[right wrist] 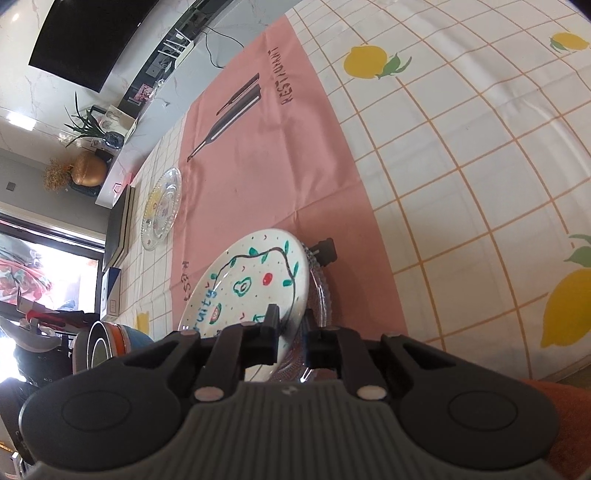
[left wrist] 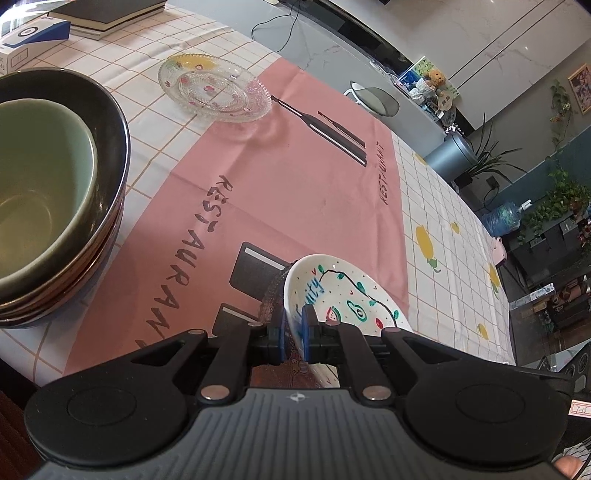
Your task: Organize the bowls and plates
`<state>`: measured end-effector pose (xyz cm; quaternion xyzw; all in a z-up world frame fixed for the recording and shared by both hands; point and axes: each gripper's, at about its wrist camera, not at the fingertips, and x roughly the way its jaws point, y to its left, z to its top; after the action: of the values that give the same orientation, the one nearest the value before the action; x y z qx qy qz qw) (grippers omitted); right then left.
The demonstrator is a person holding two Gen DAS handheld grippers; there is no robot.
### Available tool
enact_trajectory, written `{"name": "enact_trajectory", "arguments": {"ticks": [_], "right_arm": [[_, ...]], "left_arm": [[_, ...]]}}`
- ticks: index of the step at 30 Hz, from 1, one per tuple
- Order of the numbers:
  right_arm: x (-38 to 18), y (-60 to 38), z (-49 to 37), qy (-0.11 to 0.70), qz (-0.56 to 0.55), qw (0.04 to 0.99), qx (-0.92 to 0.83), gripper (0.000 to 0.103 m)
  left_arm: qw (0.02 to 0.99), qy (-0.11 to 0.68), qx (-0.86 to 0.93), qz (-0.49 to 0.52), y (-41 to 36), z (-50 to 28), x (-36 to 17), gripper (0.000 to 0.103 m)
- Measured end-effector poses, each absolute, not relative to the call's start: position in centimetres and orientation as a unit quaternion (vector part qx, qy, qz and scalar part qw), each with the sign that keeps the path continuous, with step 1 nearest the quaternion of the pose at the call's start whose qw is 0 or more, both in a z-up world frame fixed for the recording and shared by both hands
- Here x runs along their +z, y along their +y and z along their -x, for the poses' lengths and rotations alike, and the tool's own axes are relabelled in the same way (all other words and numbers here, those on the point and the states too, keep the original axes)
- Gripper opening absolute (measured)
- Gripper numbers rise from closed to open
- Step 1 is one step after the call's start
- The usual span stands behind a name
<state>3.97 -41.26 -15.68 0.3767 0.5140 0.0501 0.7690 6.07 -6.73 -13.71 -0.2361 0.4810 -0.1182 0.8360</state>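
Round glazed white plate (left wrist: 347,295) – both grippers, left (left wrist: 295,326) and right (right wrist: 291,328), clamp its rim

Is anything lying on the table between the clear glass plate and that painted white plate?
No. In the left wrist view, only bare pink placemat lies between the glass plate and the painted plate.

A pink placemat (left wrist: 295,192) lies on the lemon-print tablecloth (right wrist: 461,155) covering the bench, with stacked books (left wrist: 107,14) and a blue-and-white box (left wrist: 33,37) at its far corner.
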Motion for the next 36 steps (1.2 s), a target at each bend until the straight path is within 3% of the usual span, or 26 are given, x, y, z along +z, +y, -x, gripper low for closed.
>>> {"name": "enact_trajectory", "arguments": {"ticks": [36], "right_arm": [[-14.2,-36.7,-3.7,0.515,-0.204,0.833,0.006,0.018]], "left_arm": [[0.869,0.463,-0.094,0.147,-9.4,-4.4,-14.3,0.012]]}}
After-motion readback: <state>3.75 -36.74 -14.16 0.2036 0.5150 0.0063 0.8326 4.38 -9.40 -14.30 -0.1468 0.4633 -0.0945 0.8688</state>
